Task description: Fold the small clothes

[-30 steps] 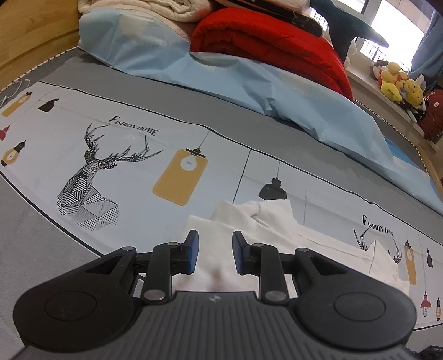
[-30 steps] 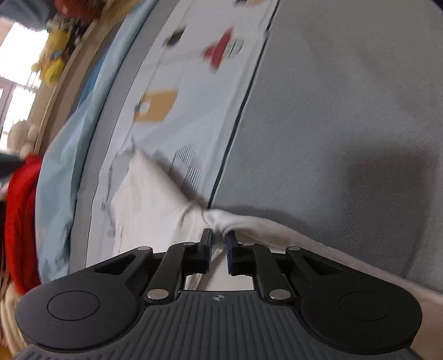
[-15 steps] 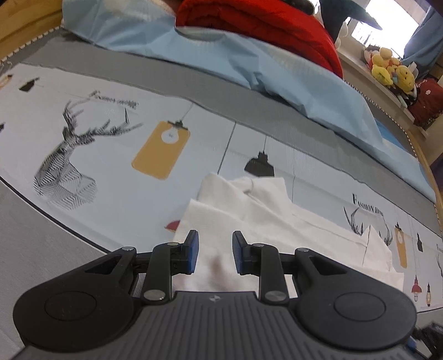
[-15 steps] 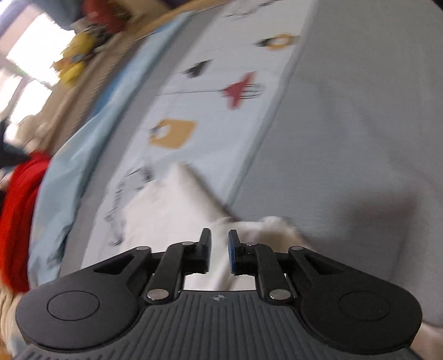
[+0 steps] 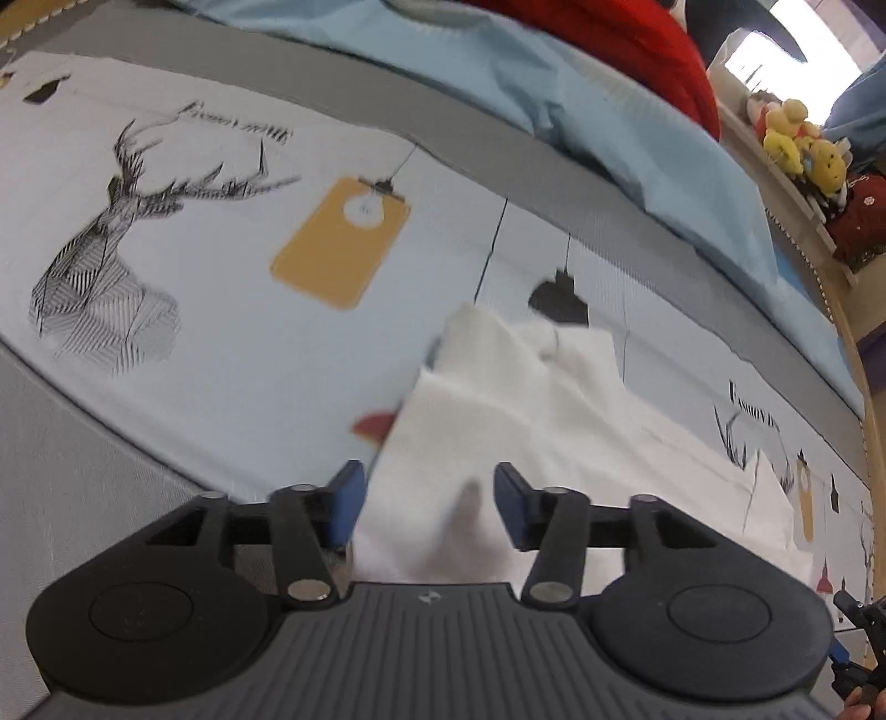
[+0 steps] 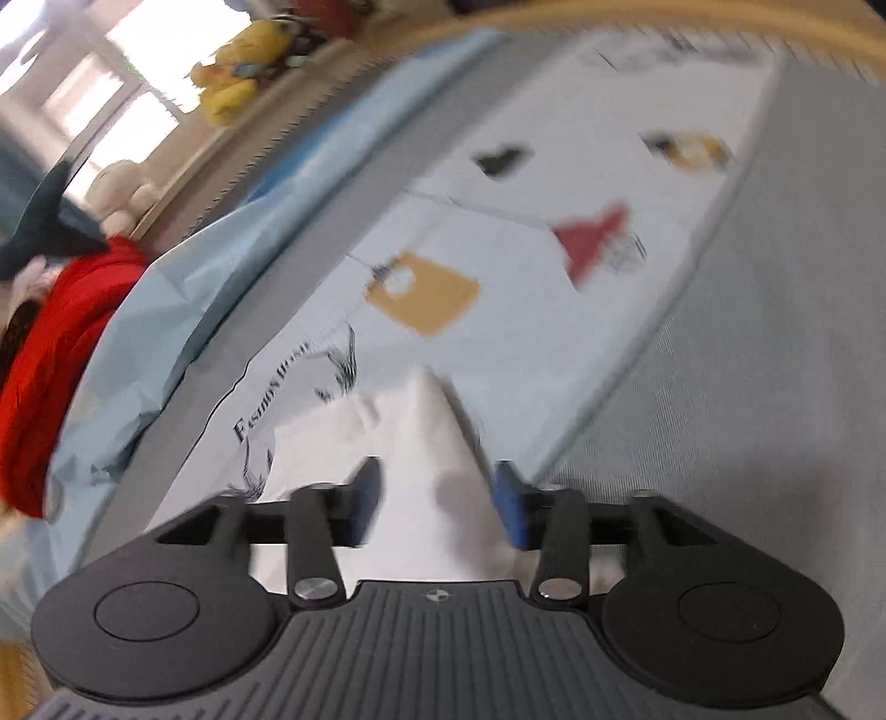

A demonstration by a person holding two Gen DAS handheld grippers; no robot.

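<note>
Both tongs opening at this instant. Left tongs (image 5: 426,507), low centre of the left view: blue pads spread, white cloth lying between them but neither pad pressing on it. Right tongs (image 6: 437,507), low centre of the right view: same stance, pads apart, a peaked corner of the cloth rising between them, not pinched as far as the blur allows.

White garment (image 5: 531,399) lies on the bed's printed sheet (image 5: 232,343), centre to lower right of the left view, running off toward the right edge. Its upper end is rumpled, a lump of fabric bunched near the black lamp print (image 5: 556,296). One layer seems laid over another there, with a clean diagonal edge on the left side.

In the right view the garment (image 6: 421,443) shows as a pointed fold at lower centre, sitting near the border between the printed sheet and the plain grey blanket (image 6: 747,415).

Judgement: a fold looks just laid down and let go. Shape not yet a tidy packet; the long stretch toward the right is unfolded, the top needs smoothing. Probably around midway.

Red quilt (image 5: 626,50) and pale blue cover (image 5: 581,111) piled at upper frame, untouched.
</note>
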